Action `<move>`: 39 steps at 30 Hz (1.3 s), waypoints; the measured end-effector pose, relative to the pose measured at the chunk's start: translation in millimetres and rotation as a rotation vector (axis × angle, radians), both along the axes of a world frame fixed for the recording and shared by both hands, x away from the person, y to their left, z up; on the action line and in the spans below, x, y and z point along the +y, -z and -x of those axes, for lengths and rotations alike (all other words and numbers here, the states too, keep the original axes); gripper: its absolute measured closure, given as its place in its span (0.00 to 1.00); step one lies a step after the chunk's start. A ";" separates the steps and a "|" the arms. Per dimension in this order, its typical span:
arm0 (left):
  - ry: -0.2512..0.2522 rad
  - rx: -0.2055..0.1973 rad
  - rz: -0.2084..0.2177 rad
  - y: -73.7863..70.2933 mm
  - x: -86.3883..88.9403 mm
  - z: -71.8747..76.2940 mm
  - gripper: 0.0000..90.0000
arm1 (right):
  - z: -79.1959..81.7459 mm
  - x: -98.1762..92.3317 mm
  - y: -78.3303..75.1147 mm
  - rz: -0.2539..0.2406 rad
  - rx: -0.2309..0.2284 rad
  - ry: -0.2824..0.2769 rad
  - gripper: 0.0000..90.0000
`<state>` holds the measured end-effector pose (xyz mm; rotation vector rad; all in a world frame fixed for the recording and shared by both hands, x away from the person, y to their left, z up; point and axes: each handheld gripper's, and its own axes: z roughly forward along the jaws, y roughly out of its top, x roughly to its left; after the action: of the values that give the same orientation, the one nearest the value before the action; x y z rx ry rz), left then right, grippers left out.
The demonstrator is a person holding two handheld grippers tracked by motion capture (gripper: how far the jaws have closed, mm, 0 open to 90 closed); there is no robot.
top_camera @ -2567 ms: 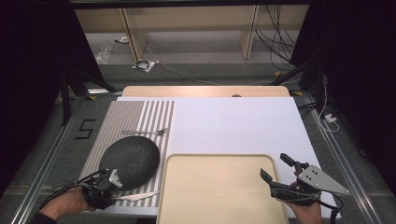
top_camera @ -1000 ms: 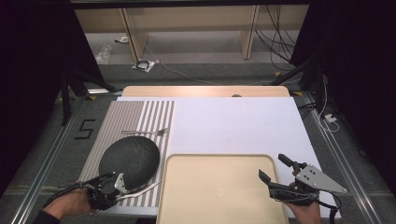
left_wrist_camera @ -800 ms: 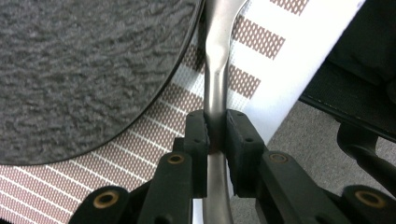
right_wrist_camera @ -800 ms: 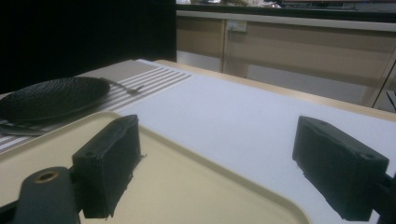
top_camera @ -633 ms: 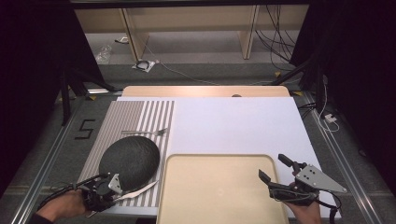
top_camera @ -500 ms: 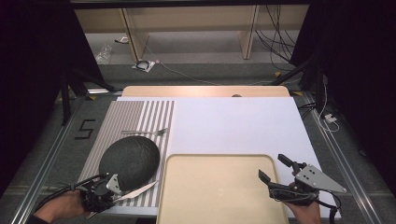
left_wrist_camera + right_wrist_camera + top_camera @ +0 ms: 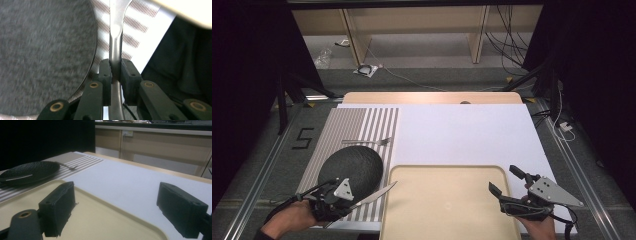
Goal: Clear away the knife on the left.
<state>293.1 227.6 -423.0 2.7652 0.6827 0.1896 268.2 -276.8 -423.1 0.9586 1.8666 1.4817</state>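
Note:
My left gripper [image 7: 346, 204] is shut on the handle of a silver table knife [image 7: 377, 193] at the near left. In the left gripper view, the knife [image 7: 116, 37] runs straight out from between the pads, over the striped placemat [image 7: 136, 41] and beside the black plate [image 7: 45, 55]. Its blade tip reaches the left edge of the beige tray [image 7: 447, 200]. The round black plate [image 7: 351, 167] lies on the placemat with a fork [image 7: 367, 141] just behind it. My right gripper [image 7: 503, 178] hovers open over the tray's right end, nothing between its jaws [image 7: 120, 207].
A white mat [image 7: 462, 135] covers the table's middle and right, over a wooden top. The striped placemat [image 7: 362, 125] lies at the left. From the right gripper view, the plate [image 7: 30, 172] and fork [image 7: 70, 166] sit far left. Floor cables and shelving lie beyond the table.
My left gripper has risen with the knife, lifting it off the placemat so the blade now points up and right toward the tray's corner. The right gripper has stayed put.

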 end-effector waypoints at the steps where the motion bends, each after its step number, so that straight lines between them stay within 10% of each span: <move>1: 0.001 0.000 0.002 0.2 -3.5 -0.8 0.88 | -0.3 -0.1 0.1 -0.002 0.001 -0.001 0.18; 14: 0.107 -0.026 0.074 -5.4 -59.0 -8.8 0.88 | -0.2 0.4 0.1 -0.003 0.002 -0.003 0.18; 39: 0.086 0.057 0.092 0.4 -134.9 -19.3 0.88 | -0.1 -0.1 0.0 -0.003 0.001 -0.005 0.18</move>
<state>312.4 92.7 -423.4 2.7137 0.5697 0.0596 268.3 -276.9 -423.1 0.9570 1.8698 1.4881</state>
